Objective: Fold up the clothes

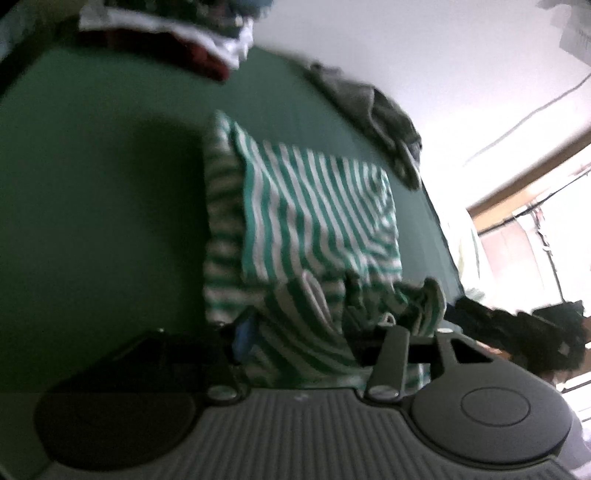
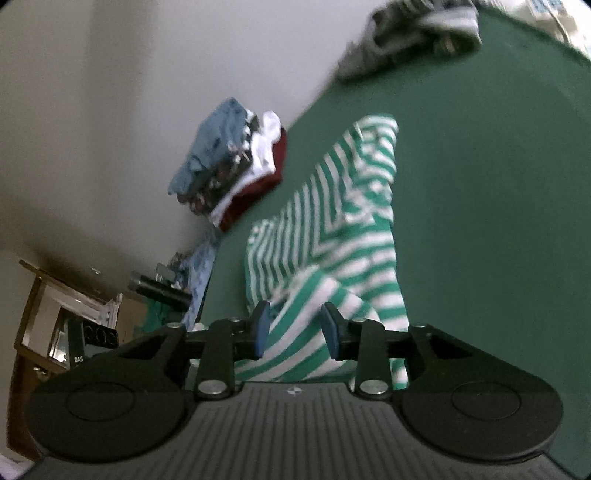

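Observation:
A green-and-white striped garment (image 1: pixel 317 206) lies partly folded on the green surface (image 1: pixel 92 184). It also shows in the right wrist view (image 2: pixel 332 229). My left gripper (image 1: pixel 314 332) has the garment's near edge bunched between its fingers; cloth hides the fingertips, so the grip is unclear. My right gripper (image 2: pixel 295 328) has its blue pads (image 2: pixel 261 325) apart with striped cloth lying between them, not pinched.
A stack of folded clothes (image 2: pixel 236 173) in blue, white and dark red sits at the surface's edge by the wall, also in the left wrist view (image 1: pixel 166 33). A crumpled grey garment (image 1: pixel 380 114) lies at the far edge. Furniture (image 2: pixel 55 321) stands beyond.

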### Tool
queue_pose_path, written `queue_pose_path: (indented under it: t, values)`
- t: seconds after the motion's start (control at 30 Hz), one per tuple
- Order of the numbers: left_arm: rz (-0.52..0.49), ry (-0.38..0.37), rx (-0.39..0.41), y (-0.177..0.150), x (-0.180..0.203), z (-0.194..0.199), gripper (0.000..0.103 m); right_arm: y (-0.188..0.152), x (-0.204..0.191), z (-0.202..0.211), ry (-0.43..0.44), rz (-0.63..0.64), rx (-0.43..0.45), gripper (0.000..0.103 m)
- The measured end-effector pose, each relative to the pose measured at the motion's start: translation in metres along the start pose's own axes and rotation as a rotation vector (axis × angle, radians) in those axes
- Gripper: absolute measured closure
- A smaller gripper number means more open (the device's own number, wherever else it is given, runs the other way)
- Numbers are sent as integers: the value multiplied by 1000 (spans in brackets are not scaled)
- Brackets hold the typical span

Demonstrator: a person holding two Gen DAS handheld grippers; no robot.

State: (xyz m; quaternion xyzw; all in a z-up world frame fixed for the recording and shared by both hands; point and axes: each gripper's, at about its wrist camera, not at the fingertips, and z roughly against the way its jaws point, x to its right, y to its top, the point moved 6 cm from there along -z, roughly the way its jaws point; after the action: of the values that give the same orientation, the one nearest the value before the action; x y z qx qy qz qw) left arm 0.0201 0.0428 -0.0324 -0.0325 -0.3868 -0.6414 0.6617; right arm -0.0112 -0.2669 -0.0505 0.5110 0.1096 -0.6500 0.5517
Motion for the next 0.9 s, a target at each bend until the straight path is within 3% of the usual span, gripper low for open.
queue_pose_path:
  t: [0.17, 0.3, 0.43, 0.53, 0.63, 0.77, 0.9]
  values:
    - [-42, 70, 107, 4, -8, 23, 34, -4, -15, 9, -70, 173, 36, 64]
    - [-63, 116, 41, -29, -16, 23, 34, -20, -13, 11, -208, 351, 23, 64]
    - [-31, 78, -36, -68, -13, 18, 34, -46, -5, 7, -301, 483, -52, 64]
    - [39, 39, -56, -86, -12, 17, 35, -60, -3, 8, -312, 486, -95, 64]
    - [74, 14, -62, -98, -11, 15, 43, -71, -3, 13, -311, 458, -120, 64]
    - [24, 49, -90, -111, -4, 4, 74, -84, -4, 12, -332, 461, -153, 65]
    - [12, 35, -57, -111, 1, 14, 89, -89, -5, 4, -338, 471, -153, 83]
